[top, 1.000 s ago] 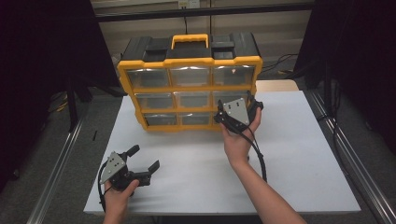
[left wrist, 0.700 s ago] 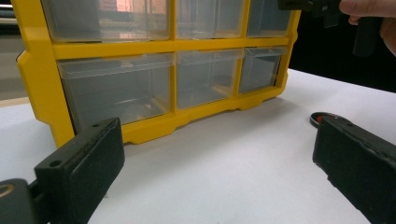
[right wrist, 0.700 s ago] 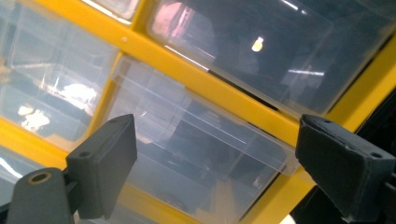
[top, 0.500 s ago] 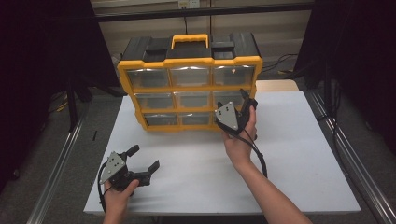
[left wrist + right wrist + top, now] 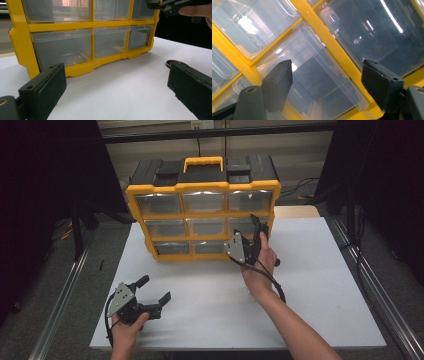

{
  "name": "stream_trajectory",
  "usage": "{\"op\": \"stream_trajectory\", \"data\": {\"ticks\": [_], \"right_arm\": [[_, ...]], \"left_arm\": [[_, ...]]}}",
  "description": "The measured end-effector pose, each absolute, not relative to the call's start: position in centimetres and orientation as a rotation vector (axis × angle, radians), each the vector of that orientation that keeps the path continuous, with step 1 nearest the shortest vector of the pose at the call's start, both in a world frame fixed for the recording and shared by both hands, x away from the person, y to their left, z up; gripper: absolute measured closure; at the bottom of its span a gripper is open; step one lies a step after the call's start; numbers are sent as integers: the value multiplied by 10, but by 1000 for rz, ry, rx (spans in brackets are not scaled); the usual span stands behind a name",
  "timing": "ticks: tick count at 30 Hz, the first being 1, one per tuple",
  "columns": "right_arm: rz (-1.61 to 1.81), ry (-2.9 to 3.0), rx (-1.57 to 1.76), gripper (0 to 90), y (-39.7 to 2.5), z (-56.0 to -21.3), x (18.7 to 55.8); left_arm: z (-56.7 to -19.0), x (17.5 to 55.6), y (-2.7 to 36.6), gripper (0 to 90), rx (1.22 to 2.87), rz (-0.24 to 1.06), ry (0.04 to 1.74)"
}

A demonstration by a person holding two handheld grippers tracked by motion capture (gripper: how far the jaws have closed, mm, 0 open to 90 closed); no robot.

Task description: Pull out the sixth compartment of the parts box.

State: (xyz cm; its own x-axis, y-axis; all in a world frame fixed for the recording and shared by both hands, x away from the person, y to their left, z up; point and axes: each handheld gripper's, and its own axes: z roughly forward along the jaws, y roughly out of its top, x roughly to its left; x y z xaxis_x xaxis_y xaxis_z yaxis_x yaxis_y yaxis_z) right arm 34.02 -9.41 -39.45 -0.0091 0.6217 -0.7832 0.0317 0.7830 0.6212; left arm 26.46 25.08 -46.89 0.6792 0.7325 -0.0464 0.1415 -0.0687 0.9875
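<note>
The right gripper (image 5: 256, 227), jaws spread, is lining up on a drawer (image 5: 317, 82) of the organizer (image 5: 202, 187); next, closing on its front.

A yellow organiser (image 5: 202, 212) with clear drawers (image 5: 202, 201) and black top stands on a white table (image 5: 320, 290).

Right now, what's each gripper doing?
Left gripper: open, empty, low over the table.
Right gripper: open, empty, at the organizer's right drawers.
</note>
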Motion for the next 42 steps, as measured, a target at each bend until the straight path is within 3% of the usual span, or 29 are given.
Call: {"op": "stream_trajectory", "data": {"ticks": [12, 42], "right_arm": [[387, 1574, 411, 429, -90, -395, 343], [153, 1638, 178, 647, -85, -390, 348]], "left_arm": [[-469, 264, 250, 23, 1591, 560, 734], [-469, 265, 250, 23, 1591, 551, 727]]}}
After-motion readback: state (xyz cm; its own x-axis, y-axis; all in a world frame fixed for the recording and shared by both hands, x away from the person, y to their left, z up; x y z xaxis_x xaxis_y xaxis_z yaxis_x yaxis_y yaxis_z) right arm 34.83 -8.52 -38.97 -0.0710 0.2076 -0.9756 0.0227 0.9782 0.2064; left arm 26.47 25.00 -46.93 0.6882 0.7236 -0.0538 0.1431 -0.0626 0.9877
